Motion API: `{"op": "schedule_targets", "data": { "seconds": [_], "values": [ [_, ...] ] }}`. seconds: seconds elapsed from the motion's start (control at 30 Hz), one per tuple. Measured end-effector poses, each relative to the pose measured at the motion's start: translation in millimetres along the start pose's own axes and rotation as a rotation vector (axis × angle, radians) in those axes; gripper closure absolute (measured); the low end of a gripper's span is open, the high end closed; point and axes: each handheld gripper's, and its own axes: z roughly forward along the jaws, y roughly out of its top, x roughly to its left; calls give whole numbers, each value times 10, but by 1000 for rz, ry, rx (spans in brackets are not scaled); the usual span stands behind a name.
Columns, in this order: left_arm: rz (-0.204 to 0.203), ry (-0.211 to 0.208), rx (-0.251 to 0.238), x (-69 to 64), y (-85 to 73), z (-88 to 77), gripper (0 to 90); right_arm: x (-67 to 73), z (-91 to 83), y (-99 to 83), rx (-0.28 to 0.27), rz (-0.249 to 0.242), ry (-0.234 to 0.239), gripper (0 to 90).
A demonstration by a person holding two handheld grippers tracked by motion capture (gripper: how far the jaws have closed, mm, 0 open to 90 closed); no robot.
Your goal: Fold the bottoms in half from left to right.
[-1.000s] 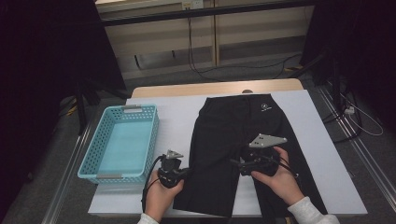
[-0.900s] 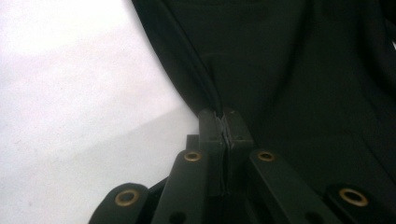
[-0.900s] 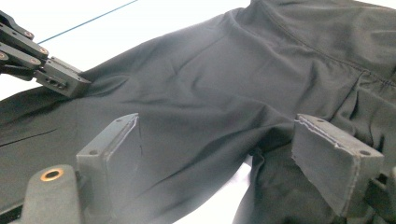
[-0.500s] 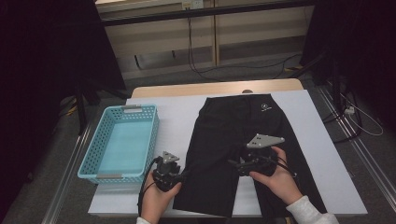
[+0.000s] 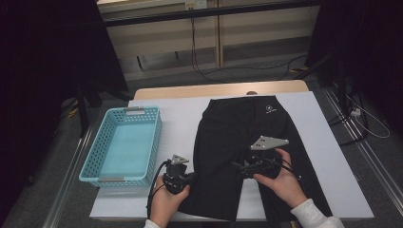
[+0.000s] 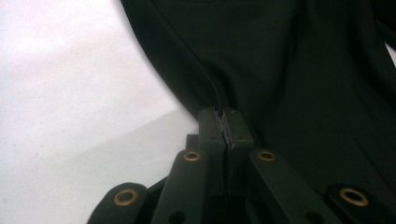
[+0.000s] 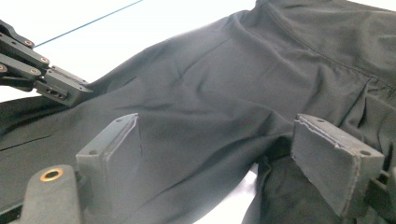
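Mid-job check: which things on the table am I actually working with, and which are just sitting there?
In the job:
- black shorts, spread flat
- left gripper, shut on the shorts' edge
- right gripper, open over the shorts

Lying about:
- blue basket, empty, left of the shorts, untouched
- white table cover

The surface was white, with a bare wooden strip along its far edge. Black shorts lay flat on it, their outer hem pinched between the left jaws, their crotch lying between the wide-apart right jaws. A blue basket stood directly on the surface too, beyond the left jaws and off to their left, apart from the shorts.
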Motion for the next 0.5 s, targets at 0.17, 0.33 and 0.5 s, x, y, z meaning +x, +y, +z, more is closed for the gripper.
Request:
{"op": "schedule_targets", "data": {
  "seconds": [0.17,0.33,0.5],
  "values": [
    [10,-11,-1,-10,46,-18,891,-20,-15,-12,2,5,-1,165],
    [4,-40,-25,-39,94,-100,891,-37,-19,-17,4,12,-7,163],
    [11,-68,-44,-48,113,-130,892,-27,22,-5,7,11,-10,152]
  ]
}}
